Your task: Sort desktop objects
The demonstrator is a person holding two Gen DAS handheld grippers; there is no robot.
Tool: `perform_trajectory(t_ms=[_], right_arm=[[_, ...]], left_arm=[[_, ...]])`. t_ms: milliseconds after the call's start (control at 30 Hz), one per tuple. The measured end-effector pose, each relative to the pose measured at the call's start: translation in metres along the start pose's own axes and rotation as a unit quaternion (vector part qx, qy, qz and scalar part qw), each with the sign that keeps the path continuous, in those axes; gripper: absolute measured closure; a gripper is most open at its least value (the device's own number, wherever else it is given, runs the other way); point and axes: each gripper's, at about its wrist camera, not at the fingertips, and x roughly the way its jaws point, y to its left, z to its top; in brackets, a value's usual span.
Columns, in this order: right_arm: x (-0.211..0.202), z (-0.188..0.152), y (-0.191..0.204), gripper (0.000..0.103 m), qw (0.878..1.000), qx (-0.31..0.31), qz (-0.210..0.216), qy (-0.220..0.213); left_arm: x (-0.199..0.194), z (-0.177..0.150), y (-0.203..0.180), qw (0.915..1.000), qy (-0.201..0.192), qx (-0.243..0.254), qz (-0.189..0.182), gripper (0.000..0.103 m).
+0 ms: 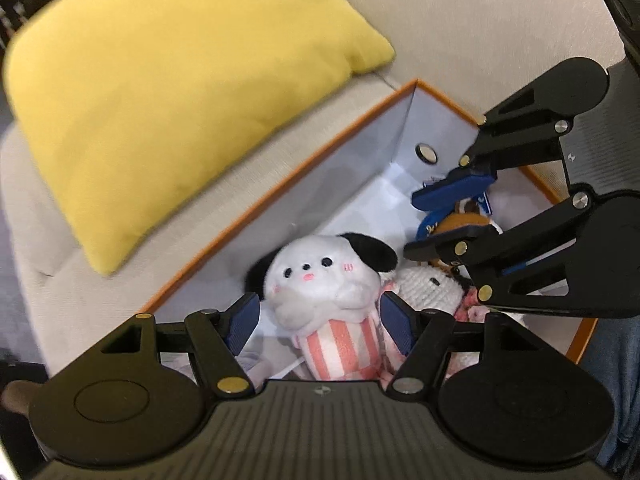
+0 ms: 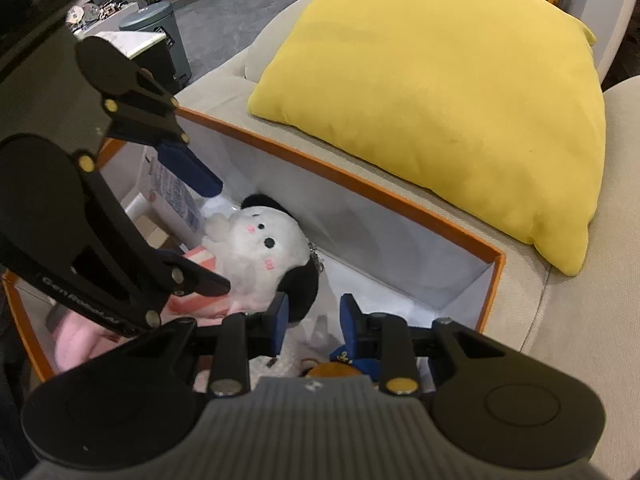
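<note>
Between the left gripper and its spread pads — white dog plush, lying in the orange-rimmed box on other soft toys, not pinched, so probably just set down there for sorting (pads stand clear on both sides). Further right, right gripper, half-parted over the brown-and-blue toy — grip uncertain. Beyond, yellow cushion on the beige sofa
</note>
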Motion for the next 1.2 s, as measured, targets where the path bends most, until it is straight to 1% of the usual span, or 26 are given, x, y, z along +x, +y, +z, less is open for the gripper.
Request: perform_trajectory(t_ms=[33, 67, 100, 200, 233, 433, 533, 600, 633, 733, 833, 867, 900, 1000, 1033, 1100, 1133, 1167, 1200], right_arm=[[-0.004, 0.001, 0.002, 0.073, 1.0, 0.001, -0.003, -0.004], [-0.013, -0.006, 0.002, 0.073, 1.0, 0.002, -0.005, -0.008], [-0.02, -0.007, 0.007, 0.073, 1.0, 0.003, -0.009, -0.013], [-0.043, -0.011, 0.018, 0.073, 0.999, 0.005, -0.018, -0.034], [-0.051, -0.014, 0.021, 0.073, 0.999, 0.006, -0.02, -0.041], [-0.096, -0.035, 0.038, 0.072, 0.995, 0.024, -0.032, -0.093], [-0.115, -0.05, 0.047, 0.072, 0.991, 0.039, -0.044, -0.124], [-0.124, -0.06, 0.053, 0.07, 0.986, 0.055, -0.054, -0.146], [-0.128, -0.066, 0.056, 0.066, 0.984, 0.06, -0.06, -0.156], [-0.136, -0.085, 0.065, 0.059, 0.976, 0.08, -0.082, -0.187], [-0.134, -0.106, 0.072, 0.055, 0.97, 0.103, -0.092, -0.202], [-0.13, -0.112, 0.075, 0.051, 0.968, 0.108, -0.097, -0.205], [-0.128, -0.117, 0.077, 0.051, 0.967, 0.112, -0.102, -0.205], [-0.113, -0.129, 0.079, 0.05, 0.962, 0.135, -0.115, -0.207], [-0.109, -0.133, 0.08, 0.05, 0.96, 0.144, -0.117, -0.208], [-0.101, -0.138, 0.082, 0.049, 0.958, 0.153, -0.124, -0.21], [-0.098, -0.14, 0.083, 0.048, 0.957, 0.158, -0.125, -0.21], [-0.096, -0.141, 0.084, 0.046, 0.956, 0.161, -0.122, -0.21], [-0.094, -0.143, 0.084, 0.041, 0.956, 0.165, -0.117, -0.211]], left_arm=[[-0.009, -0.003, -0.005, 0.9998, -0.013, 0.003, 0.014, 0.025], [-0.016, 0.004, 0.003, 0.9994, -0.024, 0.002, 0.026, 0.025], [-0.023, 0.001, -0.001, 0.9988, -0.033, -0.002, 0.036, 0.025], [-0.046, -0.008, -0.01, 0.9966, -0.06, -0.02, 0.052, 0.025], [-0.046, -0.005, -0.019, 0.9956, -0.07, -0.025, 0.057, 0.025], [-0.087, -0.029, -0.05, 0.9862, -0.121, -0.052, 0.099, 0.025], [-0.107, -0.042, -0.058, 0.9803, -0.144, -0.086, 0.105, 0.025], [-0.116, -0.052, -0.065, 0.9738, -0.166, -0.112, 0.108, 0.025], [-0.118, -0.057, -0.068, 0.9704, -0.176, -0.123, 0.11, 0.025], [-0.121, -0.076, -0.079, 0.9593, -0.204, -0.158, 0.115, 0.025], [-0.117, -0.095, -0.089, 0.9421, -0.238, -0.196, 0.133, 0.024], [-0.113, -0.101, -0.092, 0.9374, -0.243, -0.208, 0.137, 0.023], [-0.108, -0.106, -0.095, 0.9348, -0.244, -0.217, 0.141, 0.023], [-0.093, -0.12, -0.103, 0.9307, -0.242, -0.23, 0.149, 0.023], [-0.09, -0.124, -0.104, 0.928, -0.242, -0.237, 0.154, 0.023], [-0.089, -0.129, -0.104, 0.9184, -0.252, -0.254, 0.17, 0.023], [-0.088, -0.132, -0.104, 0.9124, -0.259, -0.262, 0.179, 0.022], [-0.087, -0.133, -0.105, 0.9073, -0.265, -0.267, 0.188, 0.02], [-0.087, -0.133, -0.106, 0.9046, -0.267, -0.268, 0.196, 0.019]])
